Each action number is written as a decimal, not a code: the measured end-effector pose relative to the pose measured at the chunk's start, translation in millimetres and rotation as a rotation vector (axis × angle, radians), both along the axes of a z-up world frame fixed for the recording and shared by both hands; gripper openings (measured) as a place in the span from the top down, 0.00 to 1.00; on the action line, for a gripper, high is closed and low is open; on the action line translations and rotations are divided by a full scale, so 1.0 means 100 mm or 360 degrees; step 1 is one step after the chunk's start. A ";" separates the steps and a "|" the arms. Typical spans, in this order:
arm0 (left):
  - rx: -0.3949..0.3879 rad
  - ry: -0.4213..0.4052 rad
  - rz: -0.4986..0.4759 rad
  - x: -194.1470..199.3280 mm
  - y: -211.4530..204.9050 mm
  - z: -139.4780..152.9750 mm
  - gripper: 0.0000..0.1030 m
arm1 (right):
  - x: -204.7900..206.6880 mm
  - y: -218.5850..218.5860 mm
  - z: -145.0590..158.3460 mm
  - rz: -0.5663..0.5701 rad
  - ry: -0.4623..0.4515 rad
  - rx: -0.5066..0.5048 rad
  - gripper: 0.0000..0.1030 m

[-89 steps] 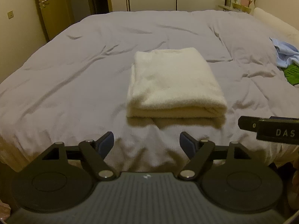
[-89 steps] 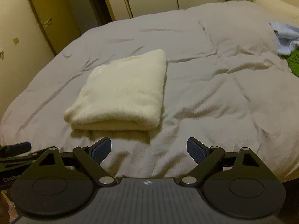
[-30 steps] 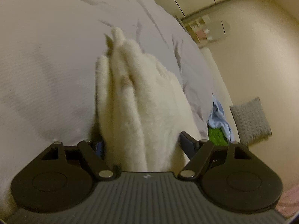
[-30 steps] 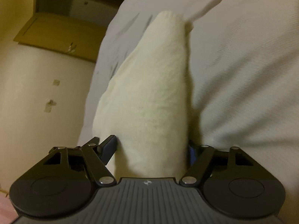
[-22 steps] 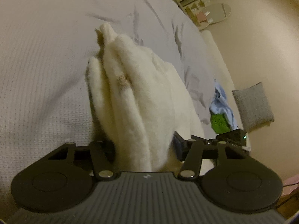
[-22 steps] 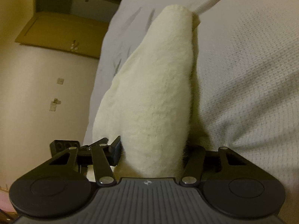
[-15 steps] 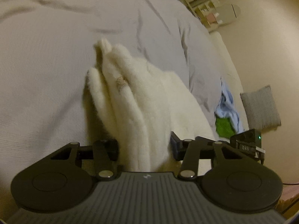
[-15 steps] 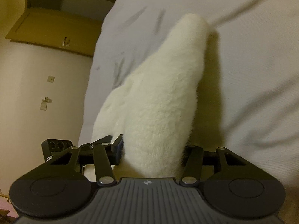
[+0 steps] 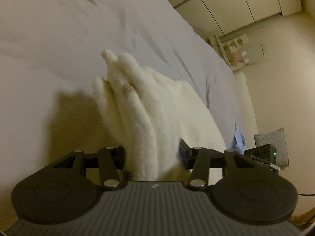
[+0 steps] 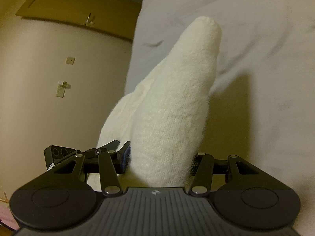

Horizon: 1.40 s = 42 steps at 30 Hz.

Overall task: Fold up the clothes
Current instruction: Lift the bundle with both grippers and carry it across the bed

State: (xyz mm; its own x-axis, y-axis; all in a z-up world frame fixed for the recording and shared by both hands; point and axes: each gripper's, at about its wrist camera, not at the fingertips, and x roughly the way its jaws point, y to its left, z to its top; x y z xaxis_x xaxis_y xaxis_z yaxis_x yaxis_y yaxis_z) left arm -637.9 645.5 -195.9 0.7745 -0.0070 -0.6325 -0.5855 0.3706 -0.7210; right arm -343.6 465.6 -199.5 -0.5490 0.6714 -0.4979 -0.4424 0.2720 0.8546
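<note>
A folded cream fleece garment [image 9: 149, 108] is held up off the grey bed cover [image 9: 59, 29]. My left gripper [image 9: 151, 153] is shut on one end of its layered edge. My right gripper [image 10: 159, 157] is shut on the other end, where the thick fold [image 10: 177, 98] rises between the fingers. The garment casts a shadow on the cover below it. The right gripper's body [image 9: 261, 155] shows at the right of the left wrist view, and the left gripper's body [image 10: 63, 153] at the left of the right wrist view.
A blue garment [image 9: 239, 137] lies at the far right of the bed, beside a grey cushion [image 9: 273, 143]. White wardrobe doors [image 9: 236, 5] and a small shelf [image 9: 236, 53] stand behind the bed. A wooden door [image 10: 78, 5] is at the left wall.
Three seconds ago both grippers were open, with the folded garment flat on the bed. They have closed on its two ends and lifted it; over the last second it rose further.
</note>
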 end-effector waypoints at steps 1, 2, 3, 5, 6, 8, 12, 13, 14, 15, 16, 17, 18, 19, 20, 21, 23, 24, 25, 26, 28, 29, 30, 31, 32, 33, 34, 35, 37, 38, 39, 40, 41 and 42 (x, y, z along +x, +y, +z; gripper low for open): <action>0.0010 0.0006 0.0006 -0.15 0.18 0.03 0.57 | -0.15 0.18 0.02 0.0004 -0.0004 0.0011 0.52; 0.0020 0.0011 0.0013 -0.30 0.35 0.06 0.57 | -0.29 0.37 0.02 0.0008 -0.0008 0.0026 0.52; 0.0040 0.0024 0.0017 -0.43 0.54 0.07 0.57 | -0.44 0.56 0.00 0.0012 -0.0011 0.0041 0.52; 0.0086 0.0053 0.0025 -0.69 0.92 0.07 0.57 | -0.72 0.98 -0.08 0.0024 -0.0016 0.0068 0.52; 0.0108 0.0070 0.0030 -0.79 1.08 0.07 0.57 | -0.85 1.17 -0.12 0.0034 -0.0021 0.0081 0.52; 0.0148 0.0103 0.0041 -0.99 1.41 0.04 0.57 | -1.07 1.55 -0.19 0.0056 -0.0043 0.0116 0.52; 0.0252 0.0146 0.0058 -1.33 2.07 -0.03 0.57 | -1.45 2.24 -0.35 0.0086 -0.0096 0.0206 0.52; 0.0280 0.0152 0.0060 -1.38 2.20 -0.04 0.57 | -1.54 2.40 -0.40 0.0087 -0.0110 0.0232 0.52; 0.0306 0.0157 0.0063 -1.44 2.35 -0.06 0.57 | -1.62 2.56 -0.44 0.0088 -0.0125 0.0259 0.52; 0.0335 0.0162 0.0066 -1.49 2.47 -0.09 0.57 | -1.69 2.68 -0.51 0.0088 -0.0137 0.0284 0.52; 0.0364 0.0167 0.0069 -1.53 2.59 -0.12 0.57 | -1.75 2.79 -0.57 0.0088 -0.0145 0.0304 0.52; 0.0392 0.0173 0.0073 -1.57 2.69 -0.17 0.57 | -1.80 2.90 -0.64 0.0091 -0.0154 0.0320 0.52; 0.0420 0.0178 0.0078 -1.61 2.77 -0.22 0.57 | -1.85 3.01 -0.71 0.0098 -0.0169 0.0333 0.52; 0.0439 0.0184 0.0081 -1.62 2.84 -0.29 0.57 | -1.89 3.13 -0.80 0.0107 -0.0188 0.0341 0.52; 0.0448 0.0192 0.0085 -1.64 2.91 -0.40 0.56 | -1.94 3.20 -0.89 0.0117 -0.0211 0.0321 0.52; 0.0448 0.0210 0.0083 -1.66 2.97 -0.51 0.56 | -1.99 3.24 -0.98 0.0128 -0.0238 0.0272 0.52; 0.0409 0.0284 0.0071 -1.68 3.06 -0.77 0.54 | -2.08 3.32 -1.16 0.0151 -0.0290 0.0176 0.51; 0.0383 0.0331 0.0058 -1.67 3.11 -0.93 0.54 | -2.12 3.36 -1.25 0.0162 -0.0317 0.0127 0.50; 0.0368 0.0356 0.0050 -1.70 3.14 -1.04 0.50 | -2.17 3.40 -1.34 0.0173 -0.0343 0.0079 0.47; 0.0365 0.0345 0.0047 -1.73 3.15 -1.11 0.48 | -2.20 3.42 -1.38 0.0178 -0.0374 0.0046 0.45; 0.0349 0.0296 0.0062 -1.78 3.16 -1.13 0.48 | -2.24 3.43 -1.35 0.0174 -0.0446 0.0009 0.30; 0.0355 0.0299 0.0059 -1.78 3.15 -1.11 0.48 | -2.27 3.46 -1.31 0.0184 -0.0499 -0.0007 0.26; 0.0375 0.0330 0.0045 -1.77 3.14 -1.06 0.48 | -2.30 3.48 -1.22 0.0215 -0.0583 -0.0010 0.27; 0.0396 0.0371 0.0037 -1.76 3.13 -1.01 0.48 | -2.32 3.47 -1.13 0.0257 -0.0675 -0.0009 0.27; 0.0425 0.0417 0.0039 -1.75 3.09 -0.93 0.48 | -2.32 3.42 -1.05 0.0301 -0.0754 -0.0009 0.27; 0.0458 0.0456 0.0054 -1.71 3.00 -0.84 0.48 | -2.32 3.35 -0.98 0.0341 -0.0819 -0.0009 0.27; 0.0494 0.0503 0.0102 -1.74 2.90 -0.75 0.48 | -2.33 3.28 -0.91 0.0380 -0.0877 -0.0014 0.27; 0.0531 0.0552 0.0159 -1.79 2.80 -0.66 0.51 | -2.32 3.21 -0.85 0.0416 -0.0925 -0.0017 0.27; 0.0605 0.0651 0.0274 -1.89 2.60 -0.48 0.56 | -2.41 3.05 -0.75 0.0530 -0.1057 -0.0014 0.34; 0.0615 0.0700 0.0330 -1.96 2.47 -0.39 0.60 | -2.47 2.98 -0.71 0.0595 -0.1133 -0.0013 0.42; 0.0596 0.0692 0.0357 -2.02 2.35 -0.32 0.62 | -2.53 2.91 -0.67 0.0660 -0.1208 -0.0011 0.60; 0.0571 0.0669 0.0377 -2.08 2.25 -0.26 0.67 | -2.59 2.83 -0.62 0.0725 -0.1284 -0.0010 0.70; 0.0540 0.0632 0.0361 -2.14 2.13 -0.23 0.69 | -2.69 2.77 -0.60 0.0799 -0.1380 -0.0015 0.74; 0.0531 0.0604 0.0335 -2.16 2.01 -0.21 0.69 | -2.79 2.71 -0.62 0.0863 -0.1451 -0.0011 0.77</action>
State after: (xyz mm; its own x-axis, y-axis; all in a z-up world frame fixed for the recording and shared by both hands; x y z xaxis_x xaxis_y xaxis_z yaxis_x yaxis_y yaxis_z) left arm -854.0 846.7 -217.1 0.4543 0.3724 -0.8093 -0.8680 0.3896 -0.3079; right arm -622.2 737.0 -261.1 -0.1915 0.4442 -0.8752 -0.9790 -0.1504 0.1379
